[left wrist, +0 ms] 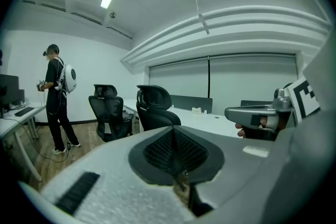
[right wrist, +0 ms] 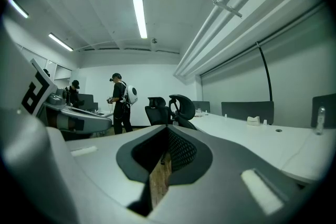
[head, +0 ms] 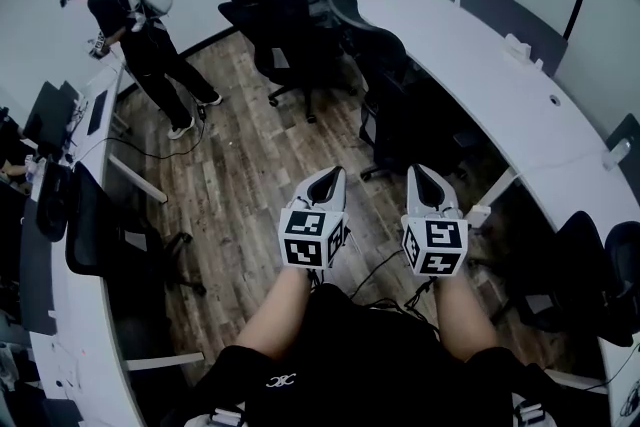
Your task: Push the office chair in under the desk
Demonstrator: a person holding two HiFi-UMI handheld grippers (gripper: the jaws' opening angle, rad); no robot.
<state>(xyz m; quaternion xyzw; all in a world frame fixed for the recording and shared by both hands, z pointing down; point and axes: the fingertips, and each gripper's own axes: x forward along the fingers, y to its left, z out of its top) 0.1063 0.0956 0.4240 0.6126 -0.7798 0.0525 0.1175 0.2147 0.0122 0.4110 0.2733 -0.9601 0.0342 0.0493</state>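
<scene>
A black office chair (head: pixel 396 111) stands pulled out from the curved white desk (head: pixel 500 85), just ahead of both grippers; its headrest (head: pixel 350 7) points away from me. My left gripper (head: pixel 327 181) and right gripper (head: pixel 426 179) are held side by side above the wooden floor, short of the chair and touching nothing. Both are shut with nothing between the jaws. In the left gripper view the shut gripper (left wrist: pixel 175 134) points toward two black chairs (left wrist: pixel 155 107). The right gripper (right wrist: pixel 167 132) looks along the desk (right wrist: pixel 252 136) with the chair's headrest (right wrist: pixel 182 105) beyond.
Two more black chairs (head: pixel 275 25) stand farther along the desk. A person (head: pixel 145 30) with a white backpack stands at the far left by another white desk (head: pixel 55 315) with a chair (head: pixel 100 235). Cables (head: pixel 385 265) lie on the floor. Another chair (head: pixel 590 265) sits at right.
</scene>
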